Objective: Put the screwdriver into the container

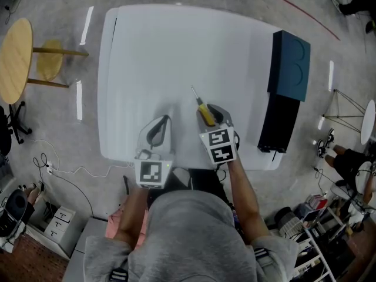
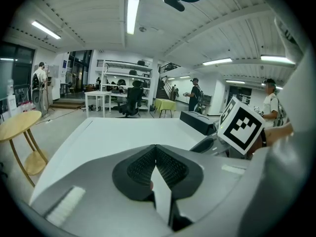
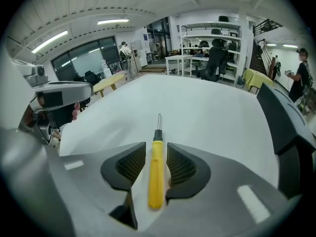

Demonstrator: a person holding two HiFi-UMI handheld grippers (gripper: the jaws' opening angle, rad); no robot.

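Head view and both tongs views. The right tongs (image 3: 156,147) stand narrowly apart, and the screwdriver (image 3: 156,174) lies lengthwise between them on the white tabletop (image 1: 176,51). A thin gap shows on each side of its yellow handle, and its metal shaft points away from the person. The left tongs (image 2: 156,152) are closed with their tips touching and nothing between them, and they rest just beside the right pair. The dark blue container (image 1: 289,66) sits at the tabletop's right edge, well apart from the screwdriver, with white tabletop between them. A black box (image 1: 278,122) adjoins the container's near end. On the floor to the left stand a round wooden stool (image 1: 16,57) and loose cables (image 1: 64,172).
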